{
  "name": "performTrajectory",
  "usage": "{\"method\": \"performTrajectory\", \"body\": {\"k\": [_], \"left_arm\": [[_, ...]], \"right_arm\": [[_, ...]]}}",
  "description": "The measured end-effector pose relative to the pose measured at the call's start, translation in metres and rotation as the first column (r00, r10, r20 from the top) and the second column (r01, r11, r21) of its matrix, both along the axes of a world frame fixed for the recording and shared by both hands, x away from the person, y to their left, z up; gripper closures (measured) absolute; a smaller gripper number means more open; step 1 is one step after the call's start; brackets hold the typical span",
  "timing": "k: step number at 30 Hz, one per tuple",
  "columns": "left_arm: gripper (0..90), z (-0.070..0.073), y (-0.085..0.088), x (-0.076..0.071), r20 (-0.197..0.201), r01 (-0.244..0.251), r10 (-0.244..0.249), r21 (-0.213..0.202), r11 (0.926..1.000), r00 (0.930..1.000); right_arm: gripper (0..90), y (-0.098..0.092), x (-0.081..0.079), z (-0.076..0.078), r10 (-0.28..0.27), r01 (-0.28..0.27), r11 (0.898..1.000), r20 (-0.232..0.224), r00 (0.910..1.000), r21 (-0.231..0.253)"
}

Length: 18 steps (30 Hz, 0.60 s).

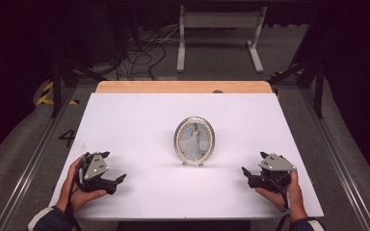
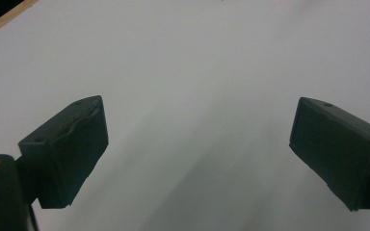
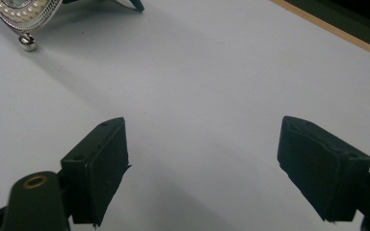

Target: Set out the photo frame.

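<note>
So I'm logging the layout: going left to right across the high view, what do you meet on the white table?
Left gripper → oval picture frame standing upright mid-table → right gripper.

A white sheet [image 1: 135, 125] was spread over a wooden table [image 1: 183, 86]. Toward twelve o'clock, a white metal stand [image 1: 219, 21] and tangled cables [image 1: 142, 55] were seen on grey floor [image 1: 24, 139].

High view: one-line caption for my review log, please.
Oval pearl-rimmed photo frame stands upright mid-table, flanked by open left gripper and open right gripper, both apart from it.
</note>
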<state>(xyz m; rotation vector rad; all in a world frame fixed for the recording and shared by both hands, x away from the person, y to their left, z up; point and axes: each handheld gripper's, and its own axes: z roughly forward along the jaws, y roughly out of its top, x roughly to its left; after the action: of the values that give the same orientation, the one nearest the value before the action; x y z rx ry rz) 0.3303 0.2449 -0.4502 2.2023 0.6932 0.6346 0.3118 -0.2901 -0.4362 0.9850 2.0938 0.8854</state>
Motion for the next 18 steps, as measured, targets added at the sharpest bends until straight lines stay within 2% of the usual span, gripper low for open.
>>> {"method": "performTrajectory", "body": {"k": [6, 18], "left_arm": [[6.9, -0.002, 0.011, -0.005, -0.006, -0.018, 0.018, 0.000, 0.9998, 0.9998], [6.9, -0.009, 0.032, -0.014, -0.033, -0.051, 0.050, -0.034, 0.9981, 0.9982]], "right_arm": [[18.2, -0.007, -0.004, -0.001, -0.012, 0.012, 1.000, -0.002, 0.9999, 0.006], [17.8, -0.023, -0.015, -0.007, -0.052, 0.052, 0.998, 0.003, 0.9986, 0.031]]}}
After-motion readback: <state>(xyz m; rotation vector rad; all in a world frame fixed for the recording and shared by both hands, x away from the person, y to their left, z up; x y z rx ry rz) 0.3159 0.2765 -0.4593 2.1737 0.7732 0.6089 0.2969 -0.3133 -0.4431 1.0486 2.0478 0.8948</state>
